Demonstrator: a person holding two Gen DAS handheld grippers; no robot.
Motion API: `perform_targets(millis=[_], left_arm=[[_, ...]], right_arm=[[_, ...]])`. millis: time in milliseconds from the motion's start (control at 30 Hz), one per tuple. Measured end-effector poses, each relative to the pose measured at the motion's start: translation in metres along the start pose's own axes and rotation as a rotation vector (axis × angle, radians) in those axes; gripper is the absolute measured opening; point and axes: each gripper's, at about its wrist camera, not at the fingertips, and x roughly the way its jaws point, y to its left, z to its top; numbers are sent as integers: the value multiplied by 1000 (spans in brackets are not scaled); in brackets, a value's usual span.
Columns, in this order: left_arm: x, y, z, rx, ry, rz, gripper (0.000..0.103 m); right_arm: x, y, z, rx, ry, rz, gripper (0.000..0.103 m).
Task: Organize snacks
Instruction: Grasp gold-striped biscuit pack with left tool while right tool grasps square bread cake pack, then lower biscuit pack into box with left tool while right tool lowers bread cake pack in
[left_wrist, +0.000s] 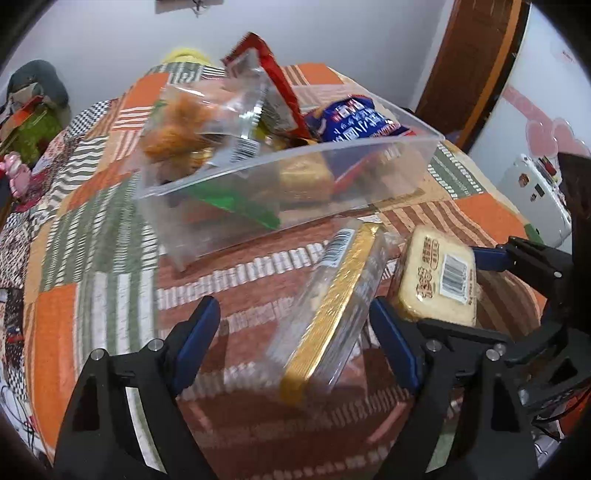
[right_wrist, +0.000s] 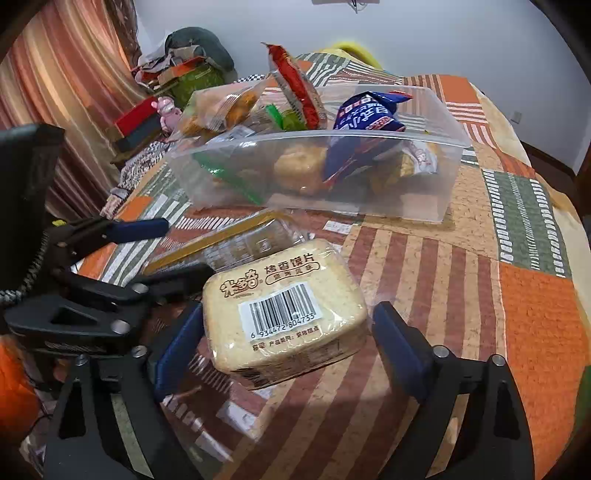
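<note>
Straddling two packs at the bin's (right_wrist: 369, 206) 6 o'clock, left tool (left_wrist: 295, 332) and right tool (right_wrist: 288, 343) gape wide, apparently ready to grab gold pack (left_wrist: 332, 306) and bread pack (right_wrist: 284, 310).

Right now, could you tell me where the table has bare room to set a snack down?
The cloth is bare right of the bread pack, up to the clear bin. It is crowded on the left, where the gold-edged pack lies between the left gripper fingers beside the right gripper. The bin is heaped.
</note>
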Motion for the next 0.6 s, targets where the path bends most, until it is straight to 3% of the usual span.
perform_targets(millis=[133,267,333,600], left_arm=[[19,-9,3,16,27,-49,64],[22,-21,0,67,-10,-19,55],[20,-25,-1,80,-12,-31,41],[0,-29,-4,65,-31,-34,36]], right_arm=[[-5,-16,-1,35,-22,-9,85],[-9,-24,-2,58,-41,-37,83],[-13,-28,-4,74,-47,-52,83],[-32,-33,-8,102,-81,-71,82]])
